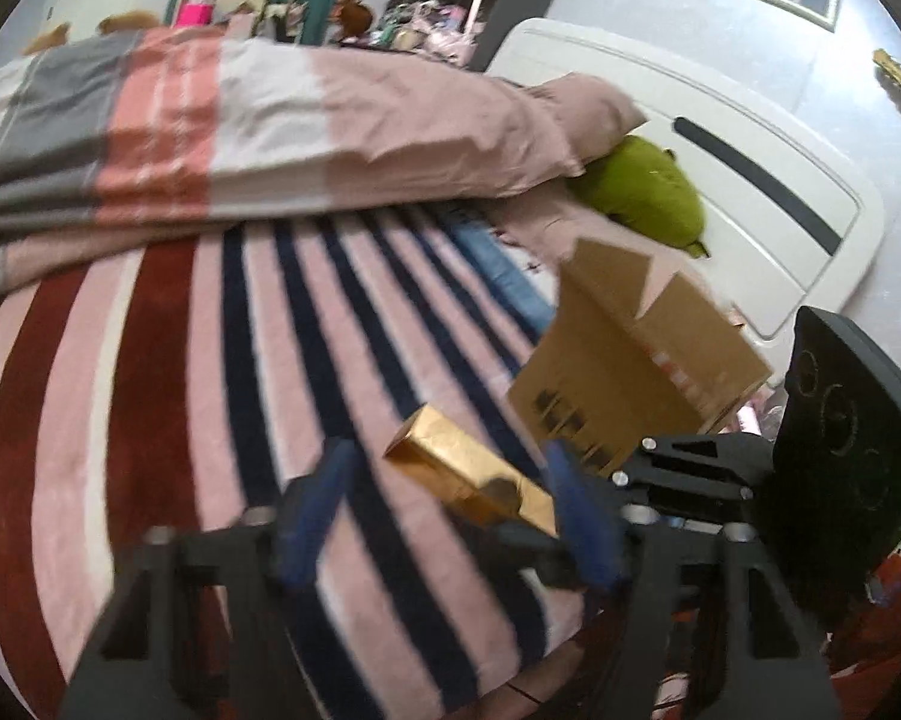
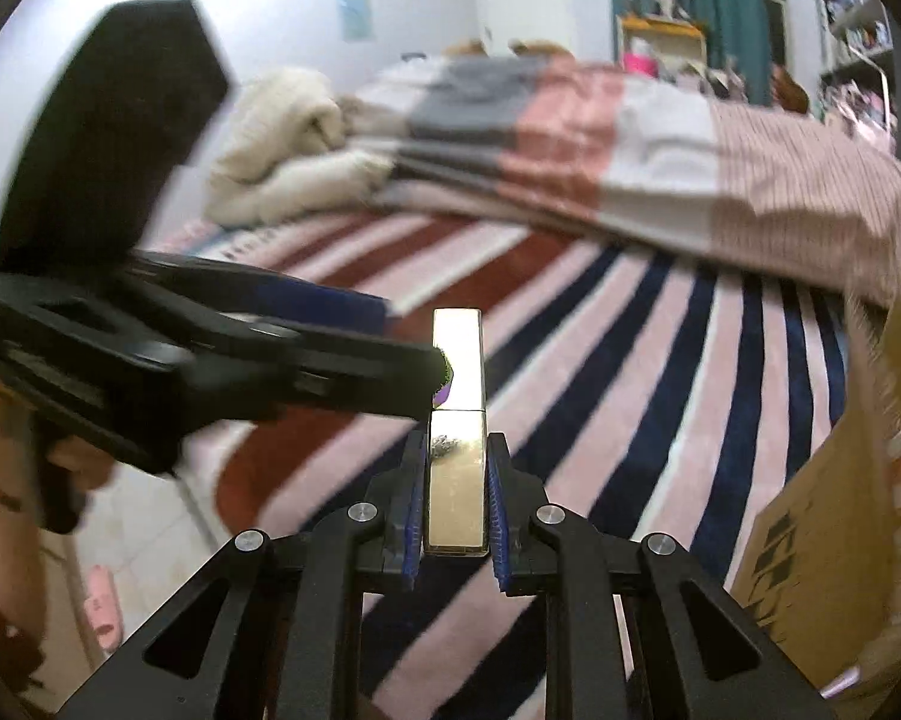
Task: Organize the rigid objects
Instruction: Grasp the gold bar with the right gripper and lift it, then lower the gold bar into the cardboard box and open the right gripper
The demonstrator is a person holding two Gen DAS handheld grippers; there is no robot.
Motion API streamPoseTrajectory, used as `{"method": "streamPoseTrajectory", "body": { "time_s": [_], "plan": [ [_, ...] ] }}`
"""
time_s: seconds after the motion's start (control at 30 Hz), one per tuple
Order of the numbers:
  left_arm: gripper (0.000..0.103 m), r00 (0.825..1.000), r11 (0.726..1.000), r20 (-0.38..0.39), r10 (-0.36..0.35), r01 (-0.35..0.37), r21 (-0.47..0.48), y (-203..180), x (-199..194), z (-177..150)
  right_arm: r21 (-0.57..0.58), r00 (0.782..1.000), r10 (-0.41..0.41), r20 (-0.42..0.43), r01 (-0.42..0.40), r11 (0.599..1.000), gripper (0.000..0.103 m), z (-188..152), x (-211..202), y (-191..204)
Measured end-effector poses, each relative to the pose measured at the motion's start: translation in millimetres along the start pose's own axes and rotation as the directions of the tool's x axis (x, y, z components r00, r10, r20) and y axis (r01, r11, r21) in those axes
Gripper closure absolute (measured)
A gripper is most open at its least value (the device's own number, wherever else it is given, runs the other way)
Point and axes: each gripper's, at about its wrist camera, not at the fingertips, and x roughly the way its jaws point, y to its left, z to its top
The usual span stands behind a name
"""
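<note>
At the bottom centre of the right wrist view, the right gripper [image 2: 456, 498] clamps the near end of a slim gold box [image 2: 457, 420]. It looks light, stiff and glossy, so slippery; hold the flat sides. The left gripper [image 1: 450, 516] stands part open, empty. Farther right: a cardboard box [image 1: 636, 378] on the bed [image 1: 168, 360].
</note>
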Motion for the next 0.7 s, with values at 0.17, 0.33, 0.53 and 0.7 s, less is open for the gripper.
{"method": "streamPoseTrajectory", "body": {
  "time_s": [0.17,0.33,0.53,0.7],
  "plan": [
    [0.060,1.000,0.997,0.025,-0.015,0.014,0.077,-41,4,31,0.014,0.999,0.005,0.049,-0.006,1.000,0.090,11,-40,-23],
    [0.060,0.999,0.989,0.008,-0.044,0.043,0.143,-87,25,65,0.065,0.997,-0.015,0.074,0.010,0.998,0.090,14,-78,-64],
    [0.060,0.992,0.978,-0.092,-0.085,0.101,0.184,-135,74,96,0.146,0.998,-0.064,0.031,0.058,0.988,0.090,10,-116,-122],
    [0.060,0.969,0.973,-0.230,-0.092,0.137,0.187,-164,126,106,0.218,0.994,-0.080,-0.069,0.093,0.972,0.090,-4,-123,-164]
  ]
}}
